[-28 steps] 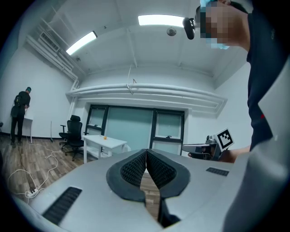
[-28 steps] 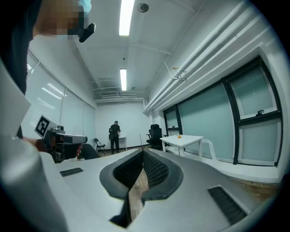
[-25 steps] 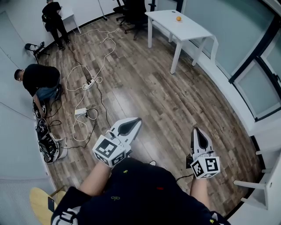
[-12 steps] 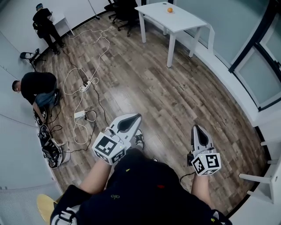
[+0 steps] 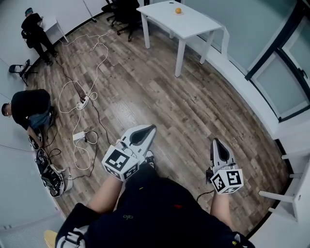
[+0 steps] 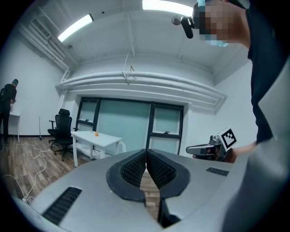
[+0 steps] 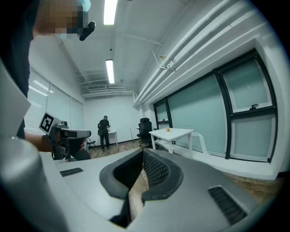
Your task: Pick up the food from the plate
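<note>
- Left gripper: held low in front of the person's body, on the near left of the head view, and pointed toward the far side of the room. In the left gripper view both ribbed pads meet at their tips, so the claw is fully narrowed, with nothing between them.
- Right gripper: held low on the near right, well apart from the left one and level with it. Its jaws are pressed together and hold nothing.
- Orange food item: a small round piece on top of the white table, at the far end of the room and well apart from both grippers. Any plate under it is too small to make out.
- White table: stands just beside the glazed wall on the right.
- Black office chairs: just left of the table.
- Wood floor: white cables trail across its far left part.
- Standing person: far left, at the wall.
- Crouching person: left, nearer than the standing one.
</note>
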Demonstrator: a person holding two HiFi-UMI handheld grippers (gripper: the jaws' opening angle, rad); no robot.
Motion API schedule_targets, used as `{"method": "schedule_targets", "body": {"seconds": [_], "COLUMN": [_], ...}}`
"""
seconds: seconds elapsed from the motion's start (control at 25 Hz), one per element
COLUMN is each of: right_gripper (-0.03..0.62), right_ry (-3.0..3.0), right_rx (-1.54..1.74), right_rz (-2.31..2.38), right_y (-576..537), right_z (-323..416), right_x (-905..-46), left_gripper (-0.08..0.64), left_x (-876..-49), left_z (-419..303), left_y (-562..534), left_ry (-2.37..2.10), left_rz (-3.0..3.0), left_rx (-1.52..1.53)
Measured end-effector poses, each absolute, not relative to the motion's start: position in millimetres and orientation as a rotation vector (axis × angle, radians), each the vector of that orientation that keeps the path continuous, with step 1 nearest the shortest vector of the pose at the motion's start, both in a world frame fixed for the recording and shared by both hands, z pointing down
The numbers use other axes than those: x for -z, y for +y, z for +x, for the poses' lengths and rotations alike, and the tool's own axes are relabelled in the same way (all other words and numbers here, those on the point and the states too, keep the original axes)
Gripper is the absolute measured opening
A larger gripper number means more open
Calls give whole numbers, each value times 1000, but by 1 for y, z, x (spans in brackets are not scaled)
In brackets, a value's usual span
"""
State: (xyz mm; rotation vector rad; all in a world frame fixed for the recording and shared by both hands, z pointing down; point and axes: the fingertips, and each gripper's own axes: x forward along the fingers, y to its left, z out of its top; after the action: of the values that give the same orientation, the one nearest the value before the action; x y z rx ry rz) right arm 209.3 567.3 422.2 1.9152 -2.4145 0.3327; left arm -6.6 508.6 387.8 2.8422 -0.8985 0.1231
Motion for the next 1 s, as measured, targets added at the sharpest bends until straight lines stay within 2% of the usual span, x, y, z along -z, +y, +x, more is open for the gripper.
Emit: {"method": "schedule_targets", "body": {"seconds": [0.24, 0.68, 1.0], "right_gripper": [25, 25, 25], "right_ry": [-2407, -2460, -2458], "right_rx": [-327, -239, -240], "right_rz": [1892, 1762, 1707], "right_y": [470, 317, 250], "right_z": [181, 77, 64], "right_x": [-418, -403, -408], "left_gripper": [23, 23, 23], "left_x": [-386, -384, -389], "left_z": [-31, -125, -135], "left_y": [415, 285, 227], "left_ry": [-897, -955, -982], "left_rz": [2851, 2851, 2825], "left_rx": [-120, -110, -69]}}
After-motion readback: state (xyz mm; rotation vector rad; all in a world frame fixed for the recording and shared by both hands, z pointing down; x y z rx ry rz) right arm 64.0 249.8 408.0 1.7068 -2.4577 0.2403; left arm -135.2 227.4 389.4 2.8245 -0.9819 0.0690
